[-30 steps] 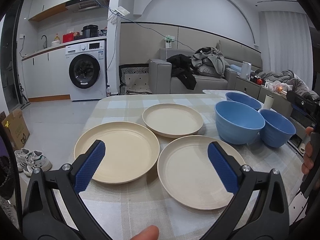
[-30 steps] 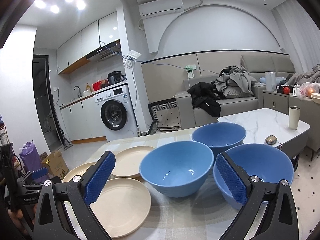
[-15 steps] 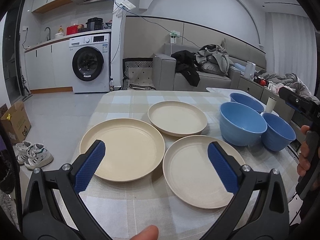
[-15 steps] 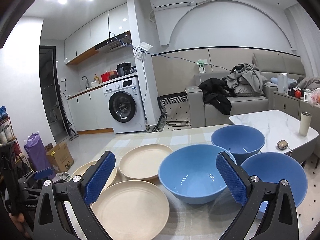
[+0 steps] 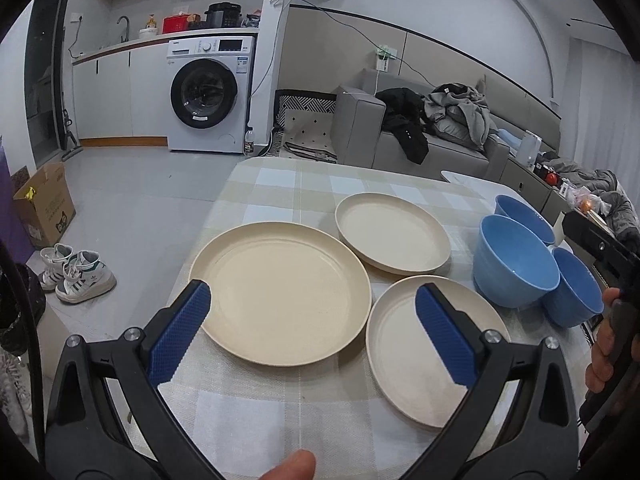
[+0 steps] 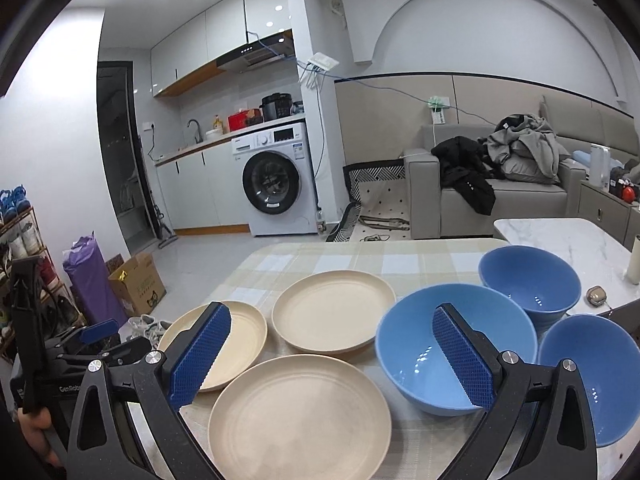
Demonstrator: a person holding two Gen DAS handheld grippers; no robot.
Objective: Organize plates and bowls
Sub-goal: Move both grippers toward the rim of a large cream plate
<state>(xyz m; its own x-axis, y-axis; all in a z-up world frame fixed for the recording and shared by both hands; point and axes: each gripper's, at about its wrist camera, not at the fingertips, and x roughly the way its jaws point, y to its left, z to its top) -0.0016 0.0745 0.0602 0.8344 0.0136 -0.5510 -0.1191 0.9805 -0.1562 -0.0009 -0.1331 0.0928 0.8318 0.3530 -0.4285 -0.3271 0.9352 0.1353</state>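
Three cream plates lie on the checked tablecloth: a large left plate (image 5: 280, 292), a far plate (image 5: 392, 232) and a near right plate (image 5: 420, 364). Three blue bowls stand to their right: a middle bowl (image 5: 514, 268), a far bowl (image 5: 524, 214) and a near bowl (image 5: 576, 288). My left gripper (image 5: 312, 340) is open above the table's near edge, its pads spanning the large plate and the near right plate. My right gripper (image 6: 332, 360) is open too, hovering over the near plate (image 6: 300, 416) and the middle bowl (image 6: 452, 348). Neither holds anything.
The table (image 5: 320, 184) ends just left of the large plate, with floor, shoes (image 5: 76, 276) and a cardboard box (image 5: 44, 204) beyond. A marble side table (image 6: 560, 236) stands past the bowls. A sofa (image 5: 420, 140) and a washing machine (image 5: 208, 96) are behind.
Both grippers have shifted left and pulled back a little; the plates now sit more central in each view. Nothing on the table has moved and both grippers stay open.
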